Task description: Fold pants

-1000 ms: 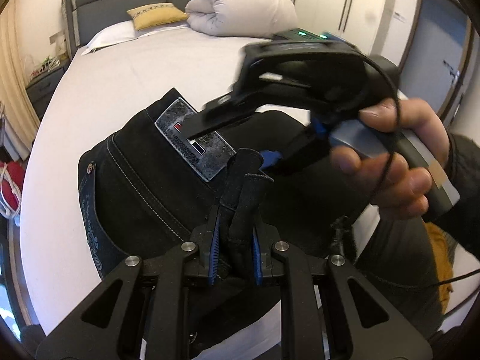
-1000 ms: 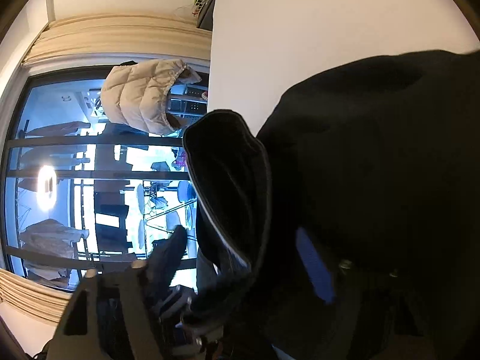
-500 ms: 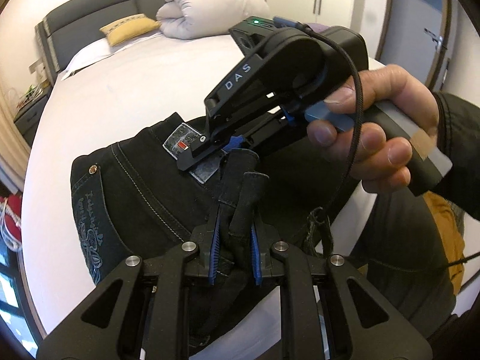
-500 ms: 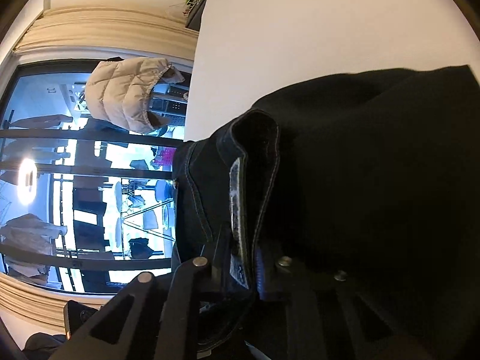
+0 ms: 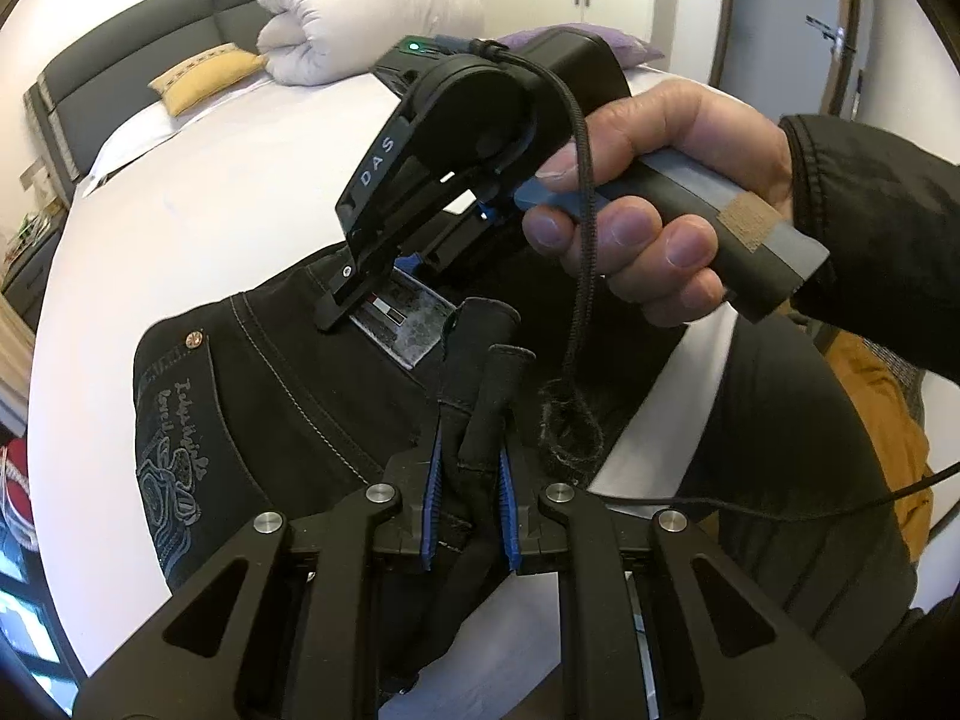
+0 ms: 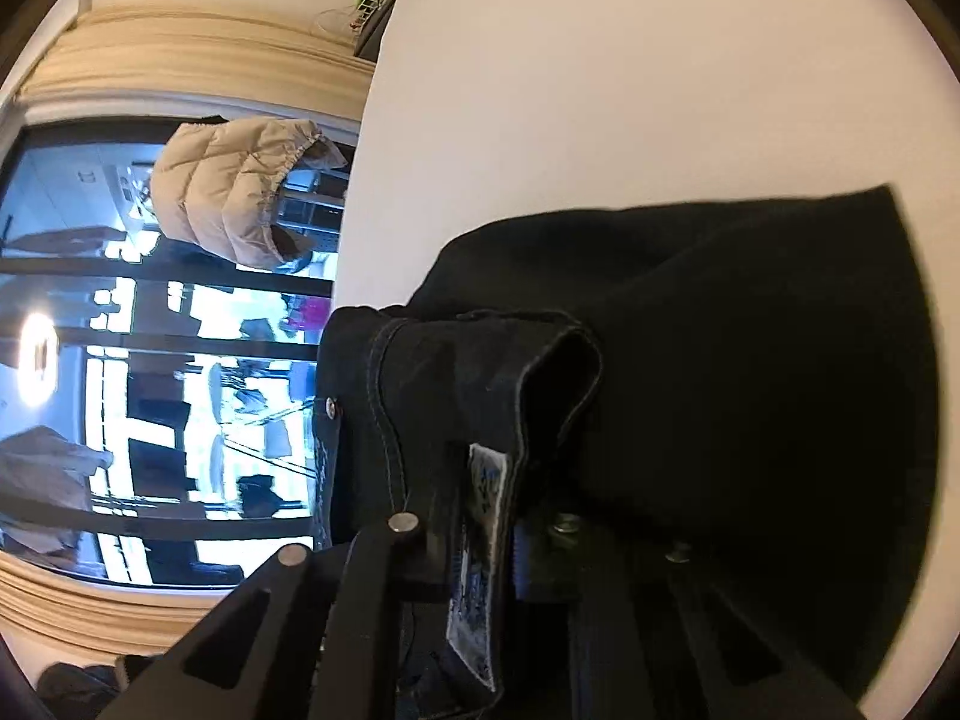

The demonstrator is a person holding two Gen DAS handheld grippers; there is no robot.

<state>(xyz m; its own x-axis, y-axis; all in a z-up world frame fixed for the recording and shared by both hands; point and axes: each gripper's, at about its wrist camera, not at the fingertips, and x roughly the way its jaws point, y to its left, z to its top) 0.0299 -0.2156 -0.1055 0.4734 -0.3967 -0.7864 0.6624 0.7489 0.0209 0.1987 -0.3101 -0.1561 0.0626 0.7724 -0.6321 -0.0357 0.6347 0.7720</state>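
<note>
White bed [image 5: 240, 192], stiff black pants [image 5: 288, 396]

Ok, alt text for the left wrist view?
The left gripper pinches a fold of the black pants on a white bed. The right gripper, held in a hand, grips the waistband at its patch.

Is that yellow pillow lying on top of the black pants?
No, the yellow pillow lies by the headboard, far across the white bed from the pants.
</note>
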